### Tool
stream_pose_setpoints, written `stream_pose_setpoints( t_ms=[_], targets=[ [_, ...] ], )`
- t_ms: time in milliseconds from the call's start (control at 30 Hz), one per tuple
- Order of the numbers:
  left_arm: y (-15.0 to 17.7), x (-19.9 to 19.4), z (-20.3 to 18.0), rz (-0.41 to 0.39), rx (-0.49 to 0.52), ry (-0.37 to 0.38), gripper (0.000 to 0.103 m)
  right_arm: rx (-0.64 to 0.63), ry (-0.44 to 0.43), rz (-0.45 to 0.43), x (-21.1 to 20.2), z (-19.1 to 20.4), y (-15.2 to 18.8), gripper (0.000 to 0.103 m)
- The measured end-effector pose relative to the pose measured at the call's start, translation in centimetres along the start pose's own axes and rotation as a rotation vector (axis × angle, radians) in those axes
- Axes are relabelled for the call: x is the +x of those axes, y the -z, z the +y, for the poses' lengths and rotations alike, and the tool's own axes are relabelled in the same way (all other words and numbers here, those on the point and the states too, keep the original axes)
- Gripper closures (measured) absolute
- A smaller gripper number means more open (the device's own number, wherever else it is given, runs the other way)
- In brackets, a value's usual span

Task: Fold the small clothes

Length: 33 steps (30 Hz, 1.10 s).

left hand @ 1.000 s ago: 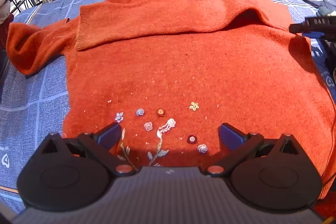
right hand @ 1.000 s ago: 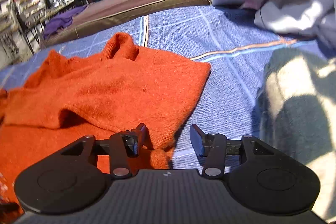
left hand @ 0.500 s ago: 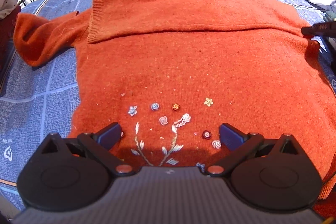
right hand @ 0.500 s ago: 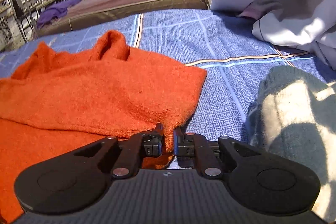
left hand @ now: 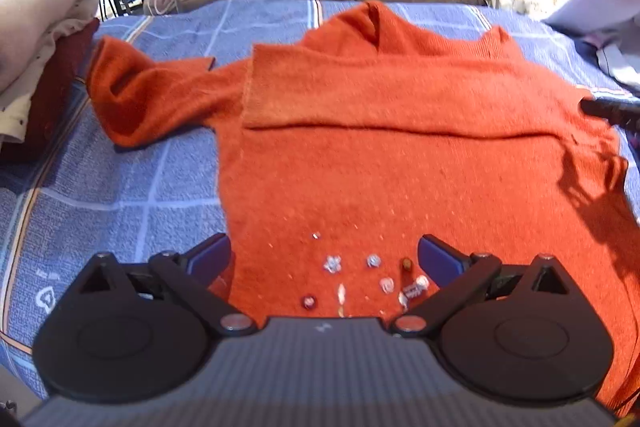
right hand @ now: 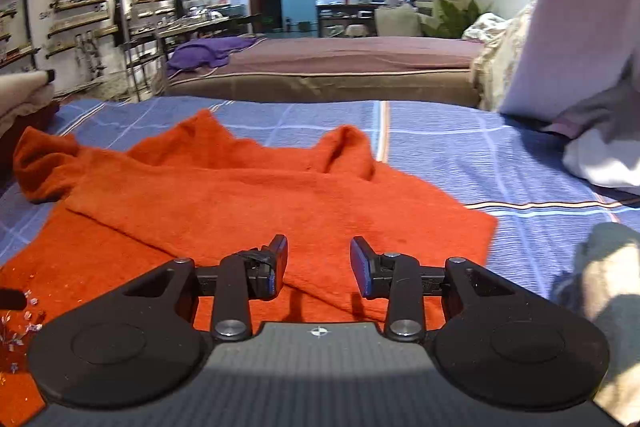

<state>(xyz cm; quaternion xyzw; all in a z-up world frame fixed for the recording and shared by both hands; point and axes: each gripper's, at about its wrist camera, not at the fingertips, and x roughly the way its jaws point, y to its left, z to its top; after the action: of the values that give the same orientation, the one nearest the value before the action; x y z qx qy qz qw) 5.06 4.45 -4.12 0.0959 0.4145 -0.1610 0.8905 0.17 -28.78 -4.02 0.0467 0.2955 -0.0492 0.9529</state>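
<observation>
Orange knitted sweater (left hand: 400, 155) spread flat, front up, on a blue checked bedspread (left hand: 120, 187), collar at the far end, hem toward the cameras. Small embroidered flowers and beads (left hand: 372, 279) sewn on the chest, close to the near edge in the left wrist view. One sleeve folded (left hand: 360, 95) across the upper body, ribbed cuff ending near the sweater's left side in that view. Other sleeve (left hand: 136, 95) still out to the side, bunched and lying on the bedspread. Same garment in the right wrist view (right hand: 240, 203), folded sleeve forming a raised layer over the body.

Left gripper (left hand: 324, 255) held above the lower chest, jaws wide apart, nothing between them, blue pads clear of the knit. Right gripper (right hand: 319, 261) over the sweater's edge on its own side, jaws opening, only cloth beneath and not pinched; fingers apart with a shadow of each on the fabric. Dark tip of the right gripper also visible at the right edge of the left wrist view (left hand: 612, 109), at the sweater's shoulder.

Stack of folded pale and dark red clothes (left hand: 36, 59) beside the spread-out sleeve. White and grey bundle of fabric (right hand: 600, 147) on the bedspread, well apart from the sweater. Brown-covered bed (right hand: 340, 67) beyond, with a purple cloth (right hand: 208, 51) lying on it.
</observation>
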Motion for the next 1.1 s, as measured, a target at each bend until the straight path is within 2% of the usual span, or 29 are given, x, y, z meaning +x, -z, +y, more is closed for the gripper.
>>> stream_pose_setpoints(
  t_ms=[100,267,367,467,500,567,733,800,833,867,900,967,1033,1100],
  targets=[
    [-0.1,-0.2,1.0,-0.007,0.005,-0.02,0.006,-0.045,-0.037,0.037,2.7,1.6,0.3,0.042],
    [-0.8,-0.3,4.6,-0.059,-0.022,-0.096,0.011,-0.061,-0.008,0.166,6.2,2.2,1.7,0.039],
    [-2.6,-0.1,8.1,-0.109,-0.098,-0.197,0.011,-0.052,-0.006,0.144,5.0,2.3,1.5,0.031],
    [-5.1,-0.3,11.6,-0.231,-0.191,-0.321,0.01,-0.018,-0.02,0.111,3.0,2.1,1.5,0.014],
    [-6.1,-0.1,12.8,-0.264,-0.223,-0.346,0.009,-0.014,-0.025,0.107,2.3,2.2,1.7,0.01],
    [-8.0,0.7,14.5,-0.31,-0.246,-0.349,0.009,-0.03,-0.05,0.114,1.4,2.6,2.1,0.01],
    [-11.8,6.5,16.1,-0.197,-0.129,-0.397,0.013,-0.03,-0.076,0.141,-0.4,2.9,2.7,0.008],
    [-12.8,8.8,16.3,-0.156,-0.118,-0.457,0.013,-0.023,-0.075,0.158,-0.6,3.0,3.0,0.006],
    [-13.2,9.8,16.5,-0.147,-0.123,-0.458,0.02,-0.023,-0.079,0.166,-0.6,2.9,3.0,0.006],
    [-13.6,10.4,16.8,-0.138,-0.134,-0.405,0.073,-0.022,-0.081,0.169,-0.6,2.9,3.2,0.006],
    [-14.0,11.3,17.3,-0.098,-0.146,-0.326,0.092,-0.021,-0.084,0.175,-0.7,3.0,3.4,0.006],
    [-14.8,12.4,17.2,-0.037,-0.15,-0.299,0.096,-0.015,-0.089,0.19,-0.6,3.1,3.7,0.006],
    [-14.9,12.1,16.6,-0.067,-0.141,-0.298,0.097,-0.004,-0.091,0.192,-0.6,3.1,3.8,0.006],
    [-15.1,10.2,16.1,-0.157,-0.16,-0.315,0.098,0.002,-0.089,0.187,-0.8,3.0,3.9,0.006]
  ],
)
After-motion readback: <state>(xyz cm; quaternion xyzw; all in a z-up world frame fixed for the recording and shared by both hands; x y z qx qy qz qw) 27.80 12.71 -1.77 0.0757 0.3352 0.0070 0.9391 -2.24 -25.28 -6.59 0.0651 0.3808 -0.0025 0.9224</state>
